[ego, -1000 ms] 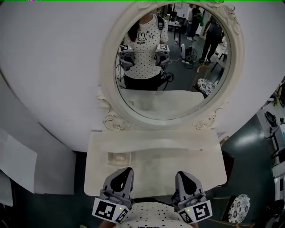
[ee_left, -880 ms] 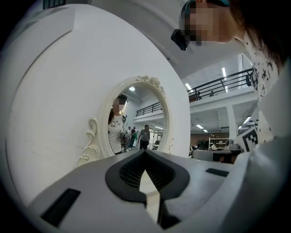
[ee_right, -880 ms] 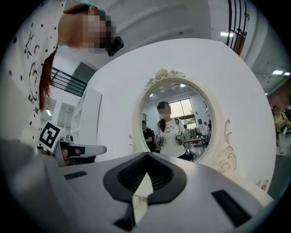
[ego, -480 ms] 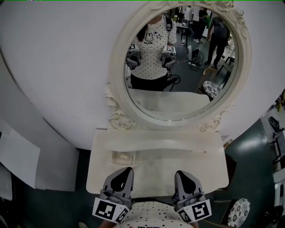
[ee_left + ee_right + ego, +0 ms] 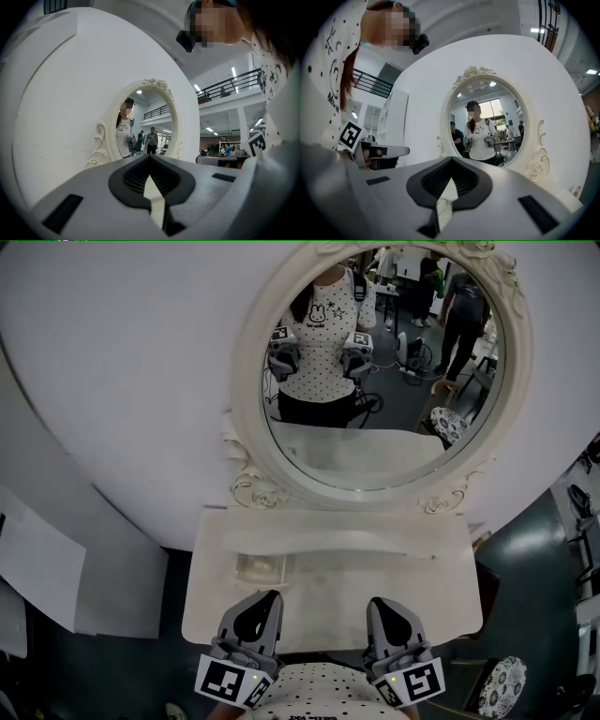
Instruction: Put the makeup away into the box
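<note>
No text legible (all too small).

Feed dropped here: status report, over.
Both shut, empty, held low: left tool, right tool. On white vanity table, small clear box; no makeup in sight. Nothing in the way.
</note>
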{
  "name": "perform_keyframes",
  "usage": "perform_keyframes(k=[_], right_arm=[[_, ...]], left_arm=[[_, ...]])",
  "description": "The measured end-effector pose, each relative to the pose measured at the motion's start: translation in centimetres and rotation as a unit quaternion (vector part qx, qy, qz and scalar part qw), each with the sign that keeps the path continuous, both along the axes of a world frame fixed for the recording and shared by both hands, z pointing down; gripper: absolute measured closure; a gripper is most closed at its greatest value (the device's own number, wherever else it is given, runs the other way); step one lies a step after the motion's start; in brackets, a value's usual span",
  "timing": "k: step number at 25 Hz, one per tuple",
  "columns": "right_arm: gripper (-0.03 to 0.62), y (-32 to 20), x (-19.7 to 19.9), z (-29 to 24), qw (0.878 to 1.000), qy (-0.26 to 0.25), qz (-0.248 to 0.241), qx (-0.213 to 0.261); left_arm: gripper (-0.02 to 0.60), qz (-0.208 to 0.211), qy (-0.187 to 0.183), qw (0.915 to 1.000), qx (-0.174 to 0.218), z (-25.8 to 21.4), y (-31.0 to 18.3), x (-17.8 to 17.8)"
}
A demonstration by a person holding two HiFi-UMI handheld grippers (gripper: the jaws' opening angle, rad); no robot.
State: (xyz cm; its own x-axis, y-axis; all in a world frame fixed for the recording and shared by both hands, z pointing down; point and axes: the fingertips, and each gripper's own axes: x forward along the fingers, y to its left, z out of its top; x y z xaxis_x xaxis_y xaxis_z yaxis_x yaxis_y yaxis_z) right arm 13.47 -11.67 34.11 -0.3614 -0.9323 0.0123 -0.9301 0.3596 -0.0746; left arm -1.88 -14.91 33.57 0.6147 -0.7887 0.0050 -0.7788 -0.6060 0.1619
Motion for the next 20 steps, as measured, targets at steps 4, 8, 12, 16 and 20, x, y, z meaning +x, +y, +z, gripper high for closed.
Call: perform_keyframes(k=[4,8,12,16,20], right_arm=[[0.588,0.09,0.02,0.24,1.0,0.006,-0.003,-0.004],[0.589,0.18,0.02,0.41,1.0,0.007,-0.006,-0.006],[0.589,0.17,-0.26,0.37,1.0,0.005,-0.009,-0.006],[0.589,0.13,-0.29,0.32,1.0,0.006,-0.01,-0.004],[0.589,0.17,-0.3,0.6,1.0,0.008,-0.013,-0.01]], left_arm=[[0.577,-0.001,-0.002,1.0,-0.003,0.07,0.18,0.08],[0.577,-0.004,-0.004,1.0,-0.004,0.15,0.36,0.02],[0.577,-0.006,-0.005,1.0,-0.004,0.19,0.43,-0.14],[0.577,-0.007,-0.003,1.0,-0.004,0.11,0.39,-0.16],[0.577,-0.007,-0.002,1.0,-0.005,0.22,0.3,-0.17]])
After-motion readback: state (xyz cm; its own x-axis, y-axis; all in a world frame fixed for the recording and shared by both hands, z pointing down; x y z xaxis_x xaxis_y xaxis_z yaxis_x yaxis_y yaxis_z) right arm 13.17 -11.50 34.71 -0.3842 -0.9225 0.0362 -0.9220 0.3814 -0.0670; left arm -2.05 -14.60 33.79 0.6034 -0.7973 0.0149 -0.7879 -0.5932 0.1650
